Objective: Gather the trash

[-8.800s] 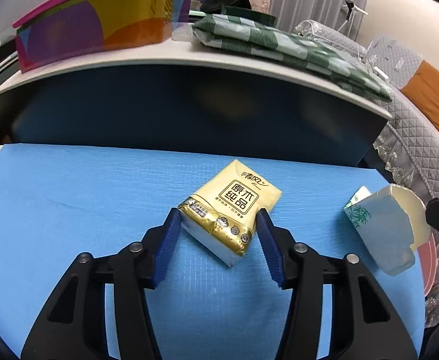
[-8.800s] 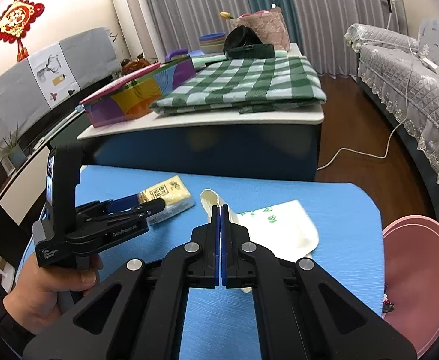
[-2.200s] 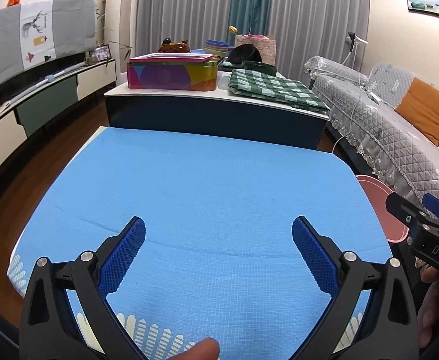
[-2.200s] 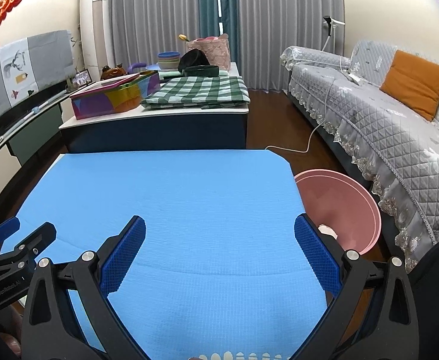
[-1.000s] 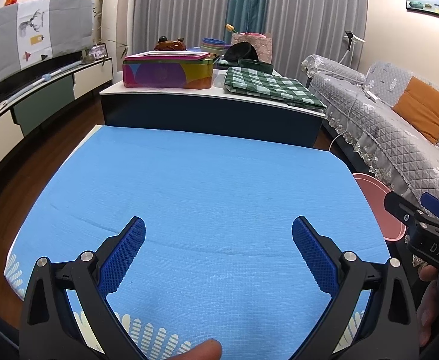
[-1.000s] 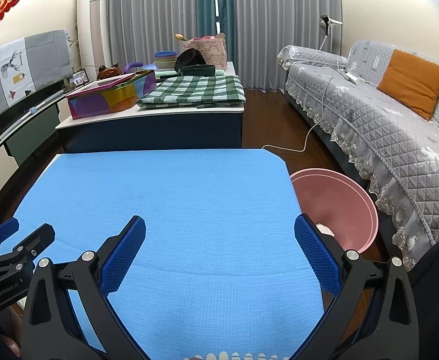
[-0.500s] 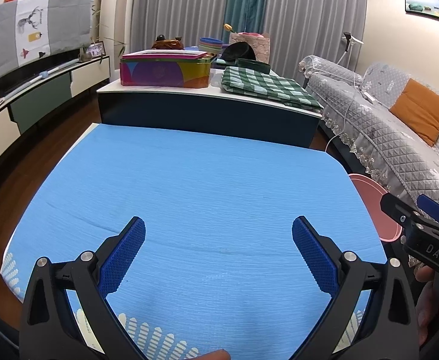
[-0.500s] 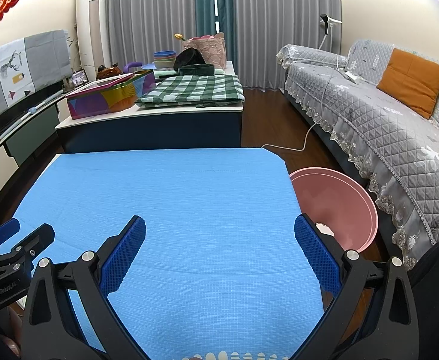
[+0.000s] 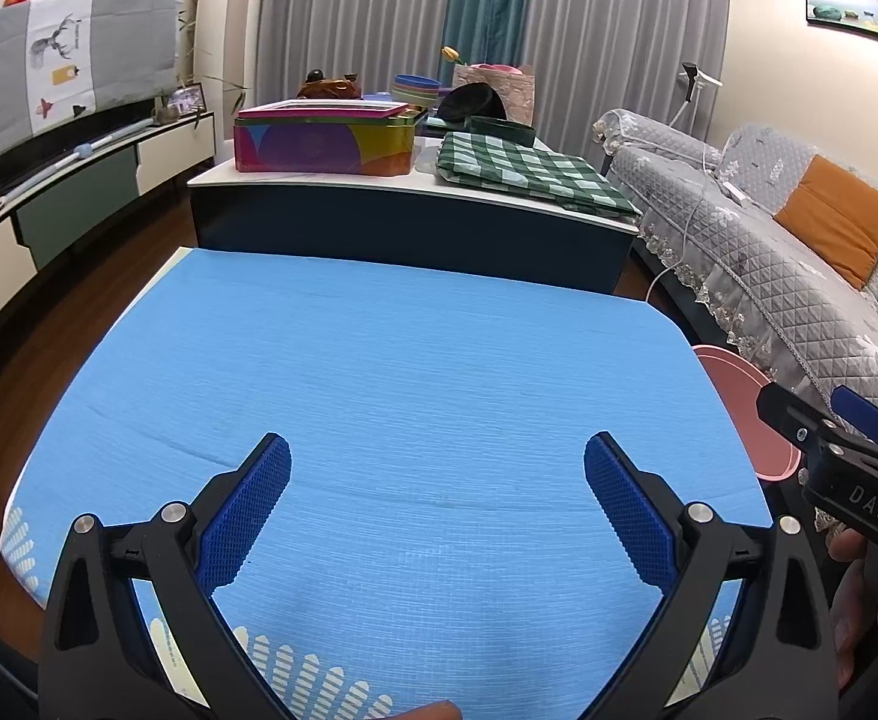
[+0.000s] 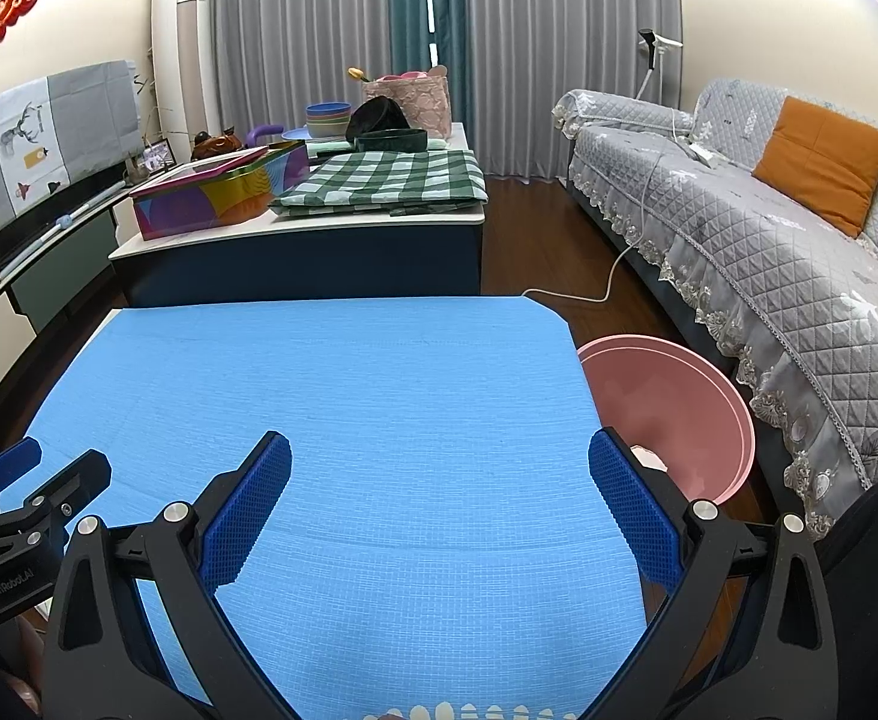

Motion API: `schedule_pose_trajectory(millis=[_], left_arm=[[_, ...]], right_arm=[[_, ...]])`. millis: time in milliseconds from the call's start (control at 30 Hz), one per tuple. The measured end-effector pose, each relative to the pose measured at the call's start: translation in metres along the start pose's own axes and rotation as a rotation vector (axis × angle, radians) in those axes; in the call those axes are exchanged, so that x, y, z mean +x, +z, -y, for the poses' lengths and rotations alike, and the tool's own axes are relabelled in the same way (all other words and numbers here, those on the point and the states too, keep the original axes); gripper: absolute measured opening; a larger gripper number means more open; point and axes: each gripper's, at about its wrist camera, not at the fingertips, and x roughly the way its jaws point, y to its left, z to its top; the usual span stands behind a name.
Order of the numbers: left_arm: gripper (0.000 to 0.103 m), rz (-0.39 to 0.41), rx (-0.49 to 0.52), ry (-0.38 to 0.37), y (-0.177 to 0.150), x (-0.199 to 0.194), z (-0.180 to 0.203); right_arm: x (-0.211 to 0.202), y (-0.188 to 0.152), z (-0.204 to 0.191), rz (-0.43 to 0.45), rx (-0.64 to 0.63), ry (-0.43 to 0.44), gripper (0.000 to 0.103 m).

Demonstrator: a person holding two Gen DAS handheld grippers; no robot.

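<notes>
My left gripper (image 9: 437, 498) is wide open and empty above the near part of the blue table (image 9: 414, 360). My right gripper (image 10: 439, 498) is wide open and empty over the same blue table (image 10: 342, 372). A pink bin (image 10: 673, 408) stands on the floor by the table's right edge, with a pale scrap (image 10: 649, 457) low inside it. The bin's rim also shows in the left wrist view (image 9: 739, 390). The right gripper's body (image 9: 847, 456) shows at the right of the left wrist view. The left gripper's body (image 10: 18, 516) shows at the left of the right wrist view.
A dark low table (image 10: 318, 252) stands beyond the blue table and carries a colourful box (image 10: 216, 192) and a folded green checked cloth (image 10: 384, 180). A grey quilted sofa (image 10: 769, 252) with an orange cushion runs along the right. A cable (image 10: 613, 270) lies on the wood floor.
The tissue pack and the paper cup seen on the table 8.8 s ago are gone from it. Both grippers have opened and pulled back. Over the last second both views shift only slightly.
</notes>
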Motion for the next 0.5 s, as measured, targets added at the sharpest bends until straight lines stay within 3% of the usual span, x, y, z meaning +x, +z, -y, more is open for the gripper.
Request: schedule_pose_trajectory(millis=[500], left_arm=[[0.095, -0.001, 0.003, -0.002, 0.0015, -0.0002, -0.0008]], right_arm=[[0.0000, 0.0000, 0.0002, 0.000, 0.000, 0.000, 0.098]])
